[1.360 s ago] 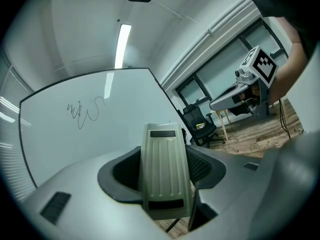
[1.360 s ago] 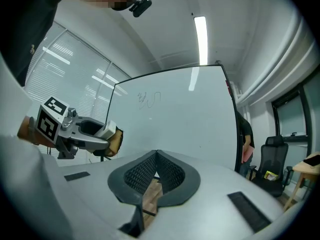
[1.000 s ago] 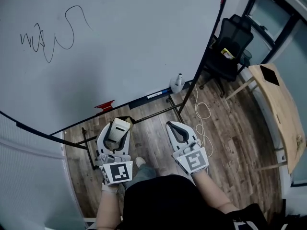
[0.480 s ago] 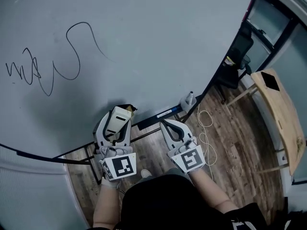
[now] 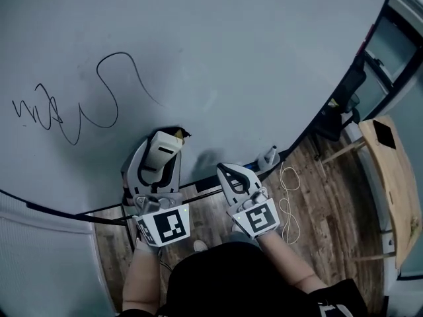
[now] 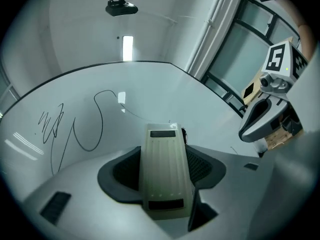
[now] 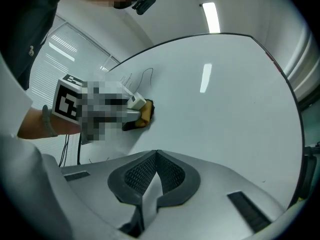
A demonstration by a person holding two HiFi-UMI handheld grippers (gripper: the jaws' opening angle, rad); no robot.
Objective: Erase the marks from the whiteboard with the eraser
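Whiteboard [image 5: 251, 51] on a stand, over a wood floor [image 5: 324, 177]. Black scribbled marks [image 5: 66, 111] sit on its left part, none yet wiped.

Eraser [image 6: 165, 174]: pale plastic back, clamped lengthwise in the left gripper [image 5: 160, 152], whose jaws are spread only to the eraser's width. It is held low on the board, near the curl that trails from the marks. Its nose points at the board, seemingly so the working face can meet it. Contact with the board cannot be told.

Right gripper [image 7: 156, 156]: jaws pressed together on nothing, held low beside the left, apparently idle, since one eraser needs one grip.

Sundry: small bottle [image 5: 268, 156] by the board's lower rail; pale cable [image 5: 289, 207] looped on the floor.
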